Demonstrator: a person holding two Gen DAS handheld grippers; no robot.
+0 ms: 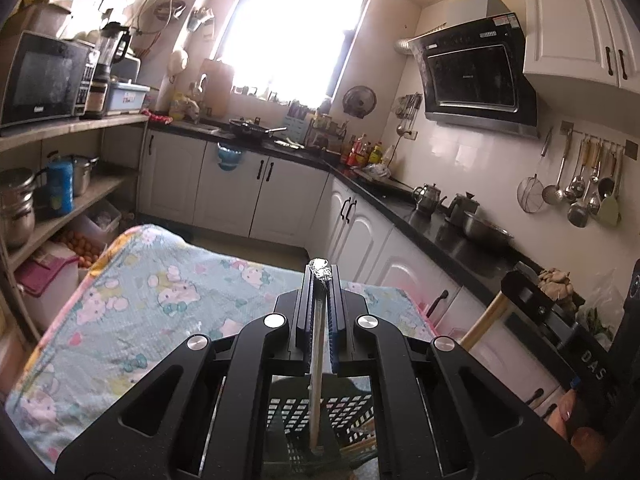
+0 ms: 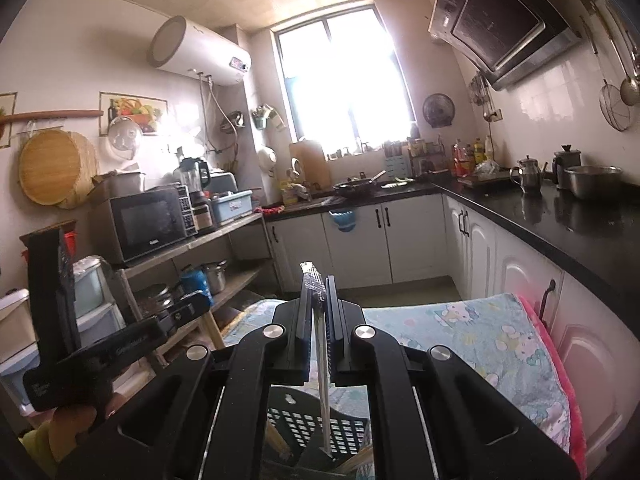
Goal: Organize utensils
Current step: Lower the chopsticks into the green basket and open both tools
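Observation:
In the left wrist view my left gripper [image 1: 320, 276] is shut on a chopstick [image 1: 317, 364] with a foil-like silver cap at its top end; the stick hangs down into a black perforated basket [image 1: 320, 412] below the jaws. In the right wrist view my right gripper [image 2: 318, 284] is shut on a slim utensil with a clear patterned handle end [image 2: 314, 282]; its shaft runs down into the same black basket [image 2: 308, 424]. The left gripper also shows in the right wrist view [image 2: 56, 280], and the right gripper's body shows in the left wrist view [image 1: 560, 312]; both are held above the basket.
A table covered with a Hello Kitty cloth [image 1: 132, 300] lies under and beyond the basket. White cabinets and a black counter [image 1: 452, 236] with kettles and a steel bowl run along the right. Shelves with a microwave [image 1: 40, 76] and pots stand at the left.

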